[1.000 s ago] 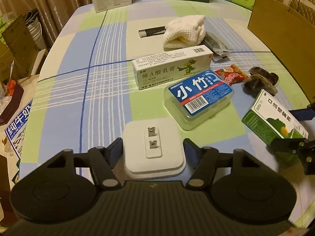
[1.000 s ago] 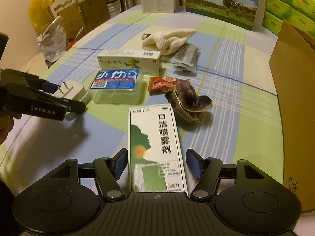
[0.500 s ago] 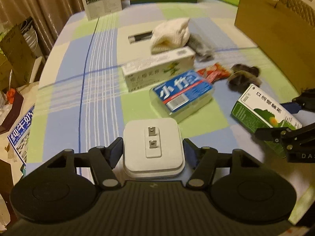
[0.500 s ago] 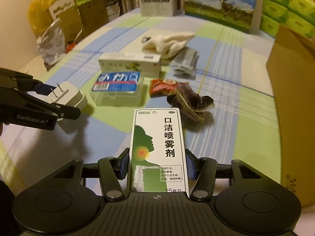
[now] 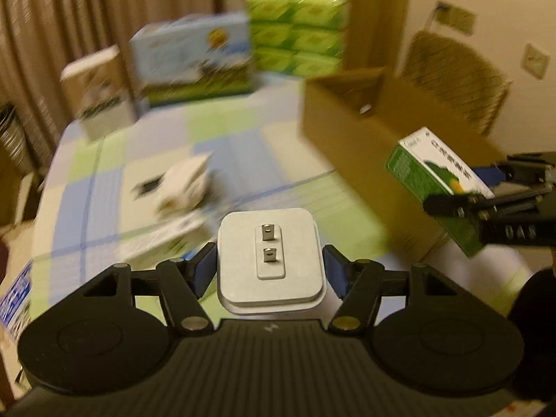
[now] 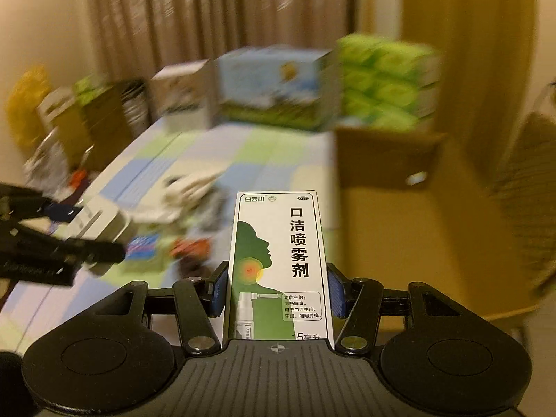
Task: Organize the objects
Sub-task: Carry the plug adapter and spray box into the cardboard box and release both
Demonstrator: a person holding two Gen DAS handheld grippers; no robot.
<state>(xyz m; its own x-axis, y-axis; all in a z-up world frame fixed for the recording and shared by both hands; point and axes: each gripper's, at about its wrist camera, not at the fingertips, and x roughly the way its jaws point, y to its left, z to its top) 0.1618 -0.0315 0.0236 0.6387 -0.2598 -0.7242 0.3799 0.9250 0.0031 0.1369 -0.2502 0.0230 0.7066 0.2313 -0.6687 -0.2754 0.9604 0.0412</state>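
Left hand-held gripper (image 5: 269,271) clamped on white plug adapter (image 5: 269,255), prongs facing the camera; right hand-held gripper (image 6: 276,292) clamped on green-and-white spray box (image 6: 278,264), its jaws having just closed onto it. Both items are lifted off the counter (image 5: 215,160), near the open carton (image 5: 351,128). Judgement: carry each over the carton rim before releasing, one at a time so the grippers don't collide. Adapter: hard, smooth plastic, rounded corners, so may slip. Spray box: thin card, crushable. Frames blurred.
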